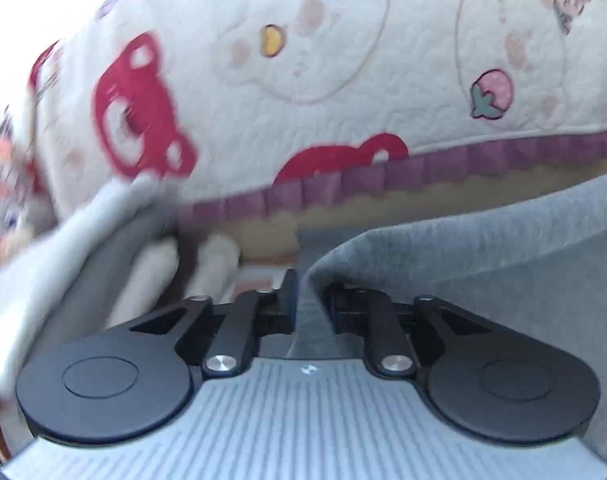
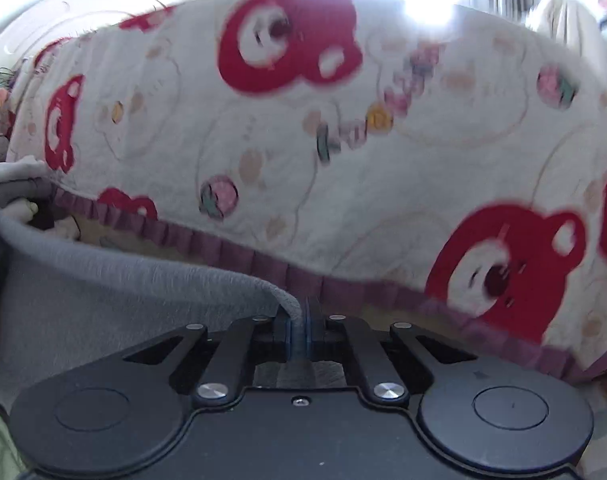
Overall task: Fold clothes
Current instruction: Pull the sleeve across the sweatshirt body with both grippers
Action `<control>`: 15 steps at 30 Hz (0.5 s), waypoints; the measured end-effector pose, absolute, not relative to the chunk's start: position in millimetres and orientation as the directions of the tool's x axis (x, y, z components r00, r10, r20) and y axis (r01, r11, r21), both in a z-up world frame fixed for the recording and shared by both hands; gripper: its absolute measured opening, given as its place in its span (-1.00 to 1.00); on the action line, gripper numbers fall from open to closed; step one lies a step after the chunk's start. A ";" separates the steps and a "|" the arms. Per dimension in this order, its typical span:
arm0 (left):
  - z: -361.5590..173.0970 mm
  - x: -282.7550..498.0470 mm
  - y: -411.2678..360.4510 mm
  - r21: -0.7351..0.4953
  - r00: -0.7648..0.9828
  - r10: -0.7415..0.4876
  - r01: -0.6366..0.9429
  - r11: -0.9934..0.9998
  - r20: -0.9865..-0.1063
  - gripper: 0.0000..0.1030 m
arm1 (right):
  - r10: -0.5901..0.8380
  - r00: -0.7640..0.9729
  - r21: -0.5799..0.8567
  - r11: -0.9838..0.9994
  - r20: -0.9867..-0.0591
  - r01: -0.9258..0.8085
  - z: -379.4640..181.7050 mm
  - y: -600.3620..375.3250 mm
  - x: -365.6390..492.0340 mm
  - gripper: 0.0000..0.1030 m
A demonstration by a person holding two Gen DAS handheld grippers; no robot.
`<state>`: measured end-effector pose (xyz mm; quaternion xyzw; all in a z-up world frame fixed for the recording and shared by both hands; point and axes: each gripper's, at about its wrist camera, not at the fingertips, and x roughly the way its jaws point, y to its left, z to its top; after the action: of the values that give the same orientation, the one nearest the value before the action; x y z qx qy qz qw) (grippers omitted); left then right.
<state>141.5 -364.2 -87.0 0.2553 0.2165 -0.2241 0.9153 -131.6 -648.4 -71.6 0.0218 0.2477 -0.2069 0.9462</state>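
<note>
Grey garment (image 2: 115, 280) hangs off the bed's edge, beside the bear-print quilt (image 2: 343, 140); right gripper (image 2: 299, 320) pinches its hem tight, left gripper (image 1: 311, 300) stands narrowly parted, cloth between, not pressed.

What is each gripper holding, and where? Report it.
Grey garment: the right gripper has jaws shut on its edge; at the left gripper a fold sits between parted jaws, grip cannot be told.

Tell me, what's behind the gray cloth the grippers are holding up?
Behind the gray cloth is a bed with a white bear blanket and its purple frill. Whatever lies right under the cloth is covered.
</note>
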 end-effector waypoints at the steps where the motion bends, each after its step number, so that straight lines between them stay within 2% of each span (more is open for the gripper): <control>1: -102.5 159.3 -374.6 0.418 0.796 -0.273 0.536 0.734 -0.541 -0.20 | -0.359 0.768 -0.048 0.917 -0.531 0.396 -86.1 -662.3 -118.8 -0.91; 2: -118.0 177.2 -384.9 0.463 0.785 -0.243 0.550 0.695 -0.569 -0.20 | -0.336 0.741 -0.035 0.920 -0.581 0.390 -100.7 -676.2 -106.0 -0.91; 4: -149.5 199.7 -396.7 0.477 0.739 -0.203 0.592 0.650 -0.642 -0.23 | -0.285 0.680 -0.006 0.925 -0.676 0.381 -129.8 -703.9 -80.4 -0.91; 6: -172.0 206.4 -403.1 0.503 0.725 -0.184 0.614 0.608 -0.664 -0.24 | -0.281 0.642 -0.017 0.923 -0.713 0.386 -153.5 -714.3 -67.5 -0.92; 12: -167.6 220.7 -421.7 0.600 0.771 -0.221 0.613 0.514 -0.597 -0.22 | -0.360 0.659 -0.061 0.900 -0.660 0.431 -166.6 -709.8 -68.9 -0.92; 13: -162.5 225.3 -426.1 0.615 0.784 -0.237 0.604 0.507 -0.574 -0.16 | -0.377 0.667 -0.063 0.893 -0.642 0.445 -164.1 -709.0 -69.8 -0.92; 15: -160.7 236.4 -438.4 0.657 0.811 -0.260 0.579 0.482 -0.524 -0.04 | -0.394 0.632 -0.076 0.880 -0.667 0.469 -172.6 -718.8 -57.3 -0.92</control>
<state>236.4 -438.4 -160.7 0.4435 0.1797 -0.2493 0.8420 -57.3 -718.8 -172.6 0.0523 0.3562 -0.2393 0.9017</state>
